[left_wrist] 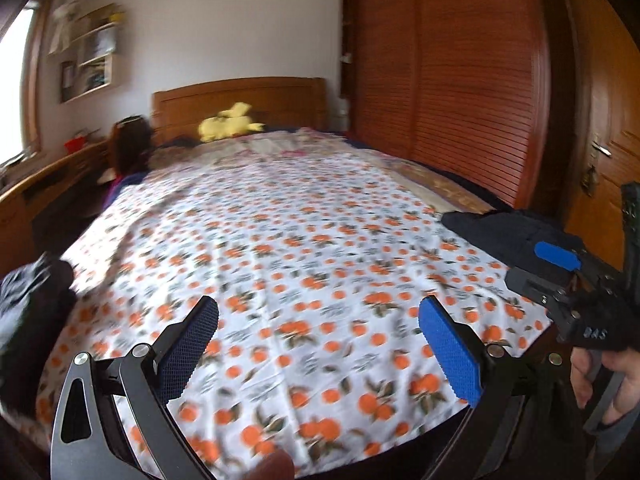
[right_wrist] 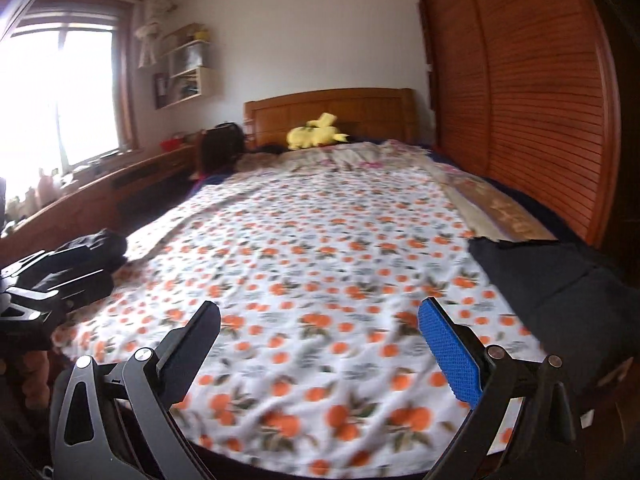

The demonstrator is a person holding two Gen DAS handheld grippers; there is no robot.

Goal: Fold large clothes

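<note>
Clothes for folding are seen as two dark heaps at the near end of the bed: a dark garment [left_wrist: 500, 228] lies flat at the right near corner, and a second dark bundle [right_wrist: 96, 246] sits bunched at the left near edge. Neither is pinched by anything. Nearest the lens, the left gripper [left_wrist: 318, 344] is held above the sheet with its jaws spread wide and nothing between them; the right gripper [right_wrist: 320, 344] is likewise spread to its widest and empty. In the left wrist view the right gripper is seen from the side, just in front of the flat dark garment, gripped by a hand [left_wrist: 608, 384] at the frame's right edge.

Beneath both — an orange-print bedsheet [left_wrist: 304, 240] is spread over most of the mattress, lightly creased. Further back, a floral cover is rumpled toward the head of the bed, where a yellow plush toy [right_wrist: 316, 132] rests against the wooden headboard [right_wrist: 332, 108]. A slatted wooden wardrobe [right_wrist: 532, 100] stands along the right side, and a bright window [right_wrist: 60, 92] is set in the left wall.
</note>
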